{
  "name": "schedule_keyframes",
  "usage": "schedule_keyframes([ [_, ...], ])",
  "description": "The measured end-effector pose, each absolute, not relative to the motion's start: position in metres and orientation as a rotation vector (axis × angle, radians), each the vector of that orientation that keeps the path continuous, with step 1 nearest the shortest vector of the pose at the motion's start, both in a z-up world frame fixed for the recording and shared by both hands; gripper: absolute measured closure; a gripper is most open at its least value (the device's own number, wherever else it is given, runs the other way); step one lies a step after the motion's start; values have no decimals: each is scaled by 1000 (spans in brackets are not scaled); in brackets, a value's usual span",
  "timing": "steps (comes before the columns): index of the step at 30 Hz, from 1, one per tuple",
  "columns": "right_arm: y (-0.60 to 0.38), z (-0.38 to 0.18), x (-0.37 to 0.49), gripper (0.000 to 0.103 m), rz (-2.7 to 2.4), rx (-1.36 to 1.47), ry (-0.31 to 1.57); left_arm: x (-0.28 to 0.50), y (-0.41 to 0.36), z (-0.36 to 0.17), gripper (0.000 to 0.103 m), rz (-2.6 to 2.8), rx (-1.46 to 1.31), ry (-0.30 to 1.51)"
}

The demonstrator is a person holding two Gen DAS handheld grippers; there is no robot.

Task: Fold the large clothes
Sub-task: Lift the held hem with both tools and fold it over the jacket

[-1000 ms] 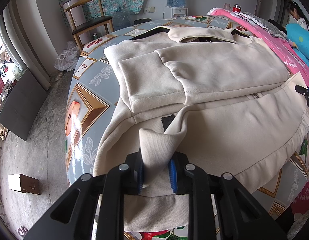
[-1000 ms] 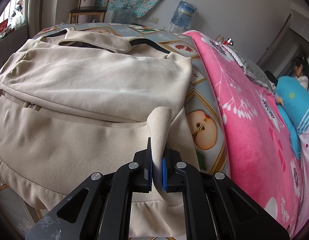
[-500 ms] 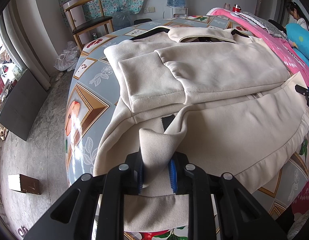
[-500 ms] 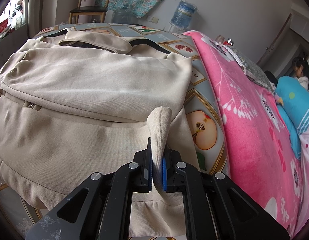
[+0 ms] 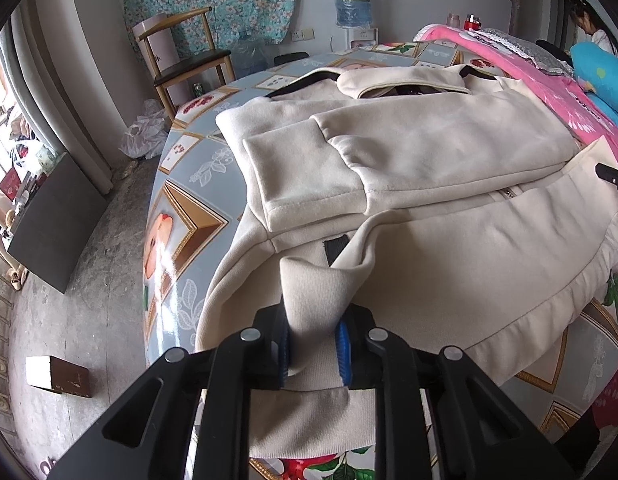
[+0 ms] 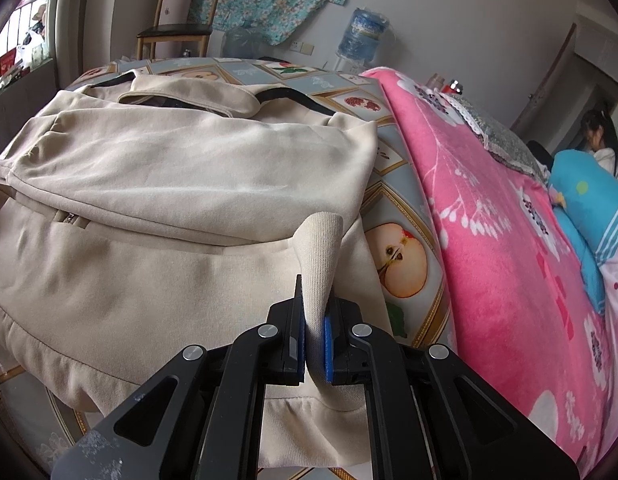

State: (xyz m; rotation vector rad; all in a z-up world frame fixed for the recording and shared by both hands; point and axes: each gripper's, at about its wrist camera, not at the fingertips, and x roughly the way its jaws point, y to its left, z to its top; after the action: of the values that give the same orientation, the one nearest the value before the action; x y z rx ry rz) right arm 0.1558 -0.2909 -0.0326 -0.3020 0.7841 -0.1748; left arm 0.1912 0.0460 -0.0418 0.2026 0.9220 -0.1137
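A large cream jacket point(image 5: 429, 184) point(image 6: 169, 176) lies spread on a table with a fruit-print cloth point(image 5: 189, 216) point(image 6: 401, 264). Both sleeves are folded across its chest, and the collar with black trim lies at the far end. My left gripper point(image 5: 314, 344) is shut on a bunched fold of the ribbed hem at the jacket's near left corner. My right gripper point(image 6: 315, 340) is shut on a thin upright fold of the hem at the near right corner. The tip of the right gripper point(image 5: 613, 178) shows at the far right edge of the left wrist view.
A pink floral blanket point(image 6: 489, 240) covers the table's right side, with a blue cushion point(image 6: 589, 208) and a seated person point(image 6: 601, 144) beyond. A wooden chair point(image 5: 181, 60), water bottle point(image 5: 351, 2), dark board point(image 5: 57, 224) and small box point(image 5: 57, 374) stand on the floor at left.
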Motion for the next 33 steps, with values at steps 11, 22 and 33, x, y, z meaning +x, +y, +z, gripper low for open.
schedule_keyframes([
  [11, -293, 4, 123, 97, -174, -227, 706, 160, 47, 2, 87, -105, 216, 846],
  [22, -287, 11, 104, 97, -212, -248, 692, 142, 52, 13, 87, -106, 172, 839],
  [33, -278, 27, 94, 97, -242, -272, 647, 135, 54, 24, 87, -119, 169, 797],
])
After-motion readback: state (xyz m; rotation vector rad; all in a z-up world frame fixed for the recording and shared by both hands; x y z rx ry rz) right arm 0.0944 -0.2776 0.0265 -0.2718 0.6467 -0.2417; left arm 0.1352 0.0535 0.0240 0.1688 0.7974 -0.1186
